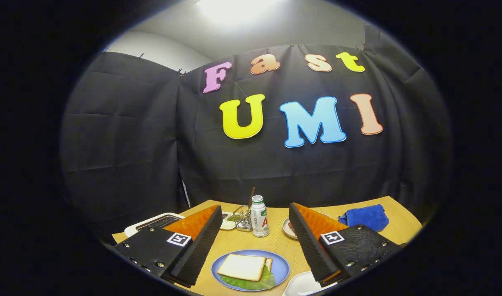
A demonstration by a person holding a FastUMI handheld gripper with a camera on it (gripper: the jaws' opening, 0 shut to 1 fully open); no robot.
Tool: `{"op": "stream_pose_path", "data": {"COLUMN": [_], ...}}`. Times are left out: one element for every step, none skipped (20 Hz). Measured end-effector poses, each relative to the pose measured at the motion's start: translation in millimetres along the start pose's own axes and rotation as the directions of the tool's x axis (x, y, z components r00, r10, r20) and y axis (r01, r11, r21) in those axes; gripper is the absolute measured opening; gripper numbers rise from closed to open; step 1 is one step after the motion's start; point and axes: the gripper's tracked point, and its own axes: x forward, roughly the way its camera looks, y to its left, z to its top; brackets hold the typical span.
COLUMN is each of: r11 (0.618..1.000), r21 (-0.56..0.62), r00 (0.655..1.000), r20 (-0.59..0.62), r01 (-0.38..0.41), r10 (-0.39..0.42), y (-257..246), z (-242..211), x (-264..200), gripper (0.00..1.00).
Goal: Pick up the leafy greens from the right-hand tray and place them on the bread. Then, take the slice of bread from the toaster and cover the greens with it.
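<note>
A blue plate (280,268) lies on the wooden table between my two fingers, low and close. On it a slice of bread (242,266) covers leafy greens (251,283), with the edge of another slice (269,263) peeking out behind. My gripper (255,213) is open, raised above the table, with nothing between its fingers. A white toaster (152,223) stands at the far left, partly hidden behind the left finger. A white tray (302,284) shows its rim just below the right finger.
Beyond the plate stand a small white bottle (259,216), a glass holder with a stick (243,217) and a small dish (227,220). A round plate (287,227) sits behind the right finger. A blue cloth (366,217) lies at the table's far right.
</note>
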Motion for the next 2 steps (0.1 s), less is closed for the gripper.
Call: {"op": "stream_pose_path", "data": {"r11": [1.0,1.0], "r21": [-0.001,-0.004], "r00": [1.0,1.0], "r20": [-0.001,-0.001], "r01": [-0.002,-0.005], "r10": [0.002,0.005], "y": [-0.7,-0.4], "z": [-0.2,0.0], "x": [-0.9,-2.0], "gripper": [0.99,0.99]}}
